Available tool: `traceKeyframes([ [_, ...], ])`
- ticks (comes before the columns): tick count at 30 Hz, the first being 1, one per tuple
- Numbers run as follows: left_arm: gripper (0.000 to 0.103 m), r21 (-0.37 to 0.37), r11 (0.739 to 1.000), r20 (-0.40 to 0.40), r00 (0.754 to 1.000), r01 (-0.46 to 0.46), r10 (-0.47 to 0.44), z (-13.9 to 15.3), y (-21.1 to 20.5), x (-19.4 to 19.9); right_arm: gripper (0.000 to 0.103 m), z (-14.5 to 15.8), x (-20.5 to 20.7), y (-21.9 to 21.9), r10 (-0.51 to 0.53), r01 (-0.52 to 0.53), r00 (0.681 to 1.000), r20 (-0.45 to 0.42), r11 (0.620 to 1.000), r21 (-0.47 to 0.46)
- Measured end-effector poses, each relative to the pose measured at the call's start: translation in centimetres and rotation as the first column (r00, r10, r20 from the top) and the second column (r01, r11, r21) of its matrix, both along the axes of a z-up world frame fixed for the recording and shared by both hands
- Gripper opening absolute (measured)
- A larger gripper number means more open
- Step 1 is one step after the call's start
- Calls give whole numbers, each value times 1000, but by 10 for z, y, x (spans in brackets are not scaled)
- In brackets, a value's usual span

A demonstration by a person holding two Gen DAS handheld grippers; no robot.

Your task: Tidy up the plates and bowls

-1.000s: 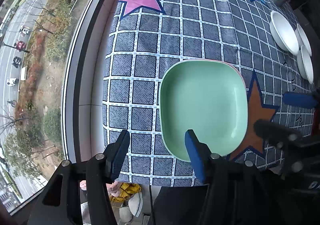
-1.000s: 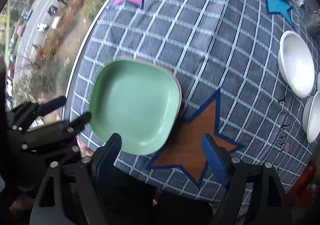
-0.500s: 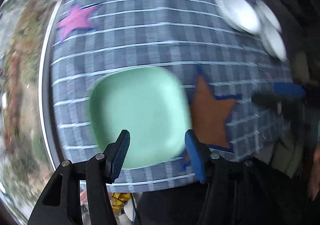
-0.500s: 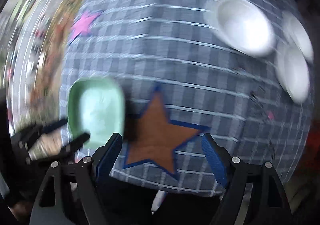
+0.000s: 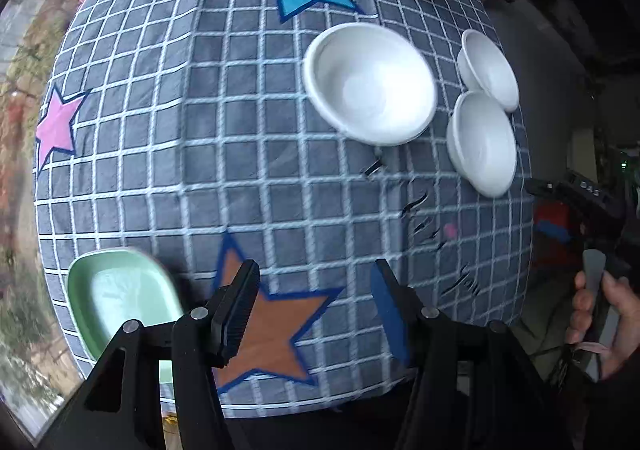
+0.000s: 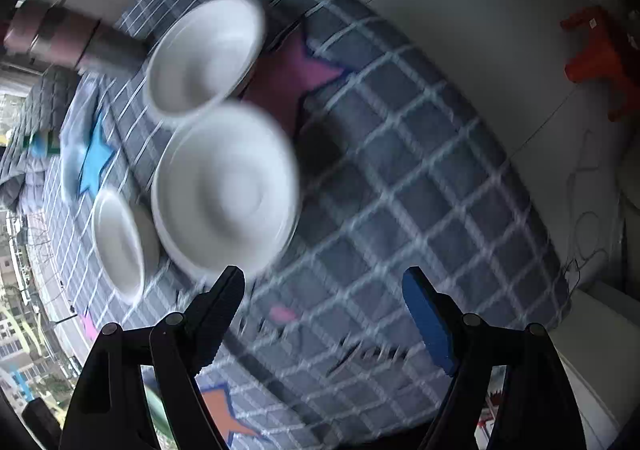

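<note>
Bowls and one plate, on a checked tablecloth (image 5: 240,138) with stars.

Left wrist view: we count three white bowls at the far right. The big bowl (image 5: 370,82) stands alone. The two small ones, far bowl (image 5: 490,68) and near bowl (image 5: 482,142), look to touch or overlap at the rims; we cannot tell which. One green plate (image 5: 116,302) lies at the near left edge, well apart from the bowls. The left gripper (image 5: 314,310) hangs over the orange star (image 5: 272,330), fingers spread, nothing between them. At the right edge a hand (image 5: 600,314) holds the other tool.

Right wrist view, blurred: the same three bowls, the near small one (image 6: 224,190) just beyond the right gripper (image 6: 324,314), whose fingers are spread wide and empty.

Handling, our judgement: the bowls look glazed, so stiff, slippery and breakable; pinch across the rim wall. The plate looks light, perhaps plastic; take its raised edge.
</note>
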State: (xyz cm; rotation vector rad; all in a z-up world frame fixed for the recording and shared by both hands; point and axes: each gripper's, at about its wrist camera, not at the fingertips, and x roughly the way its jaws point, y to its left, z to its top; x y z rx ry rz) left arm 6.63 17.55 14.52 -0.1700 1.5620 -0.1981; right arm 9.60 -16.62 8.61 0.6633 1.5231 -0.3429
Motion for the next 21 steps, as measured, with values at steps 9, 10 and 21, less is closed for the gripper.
traceKeyframes([
  [9, 71, 16, 984, -54, 983, -176, 177, -21, -12, 9, 26, -47, 63, -2, 196, -196, 981, -2, 981, -5],
  [10, 71, 13, 976, -63, 974, -215, 216, -28, -10, 12, 14, -52, 66, 2, 232, -232, 973, -10, 973, 16],
  [21, 74, 5, 908, -74, 906, -418, 418, -87, -13, 96, 10, -50, 8, 18, 441, -437, 897, 24, 880, 186],
])
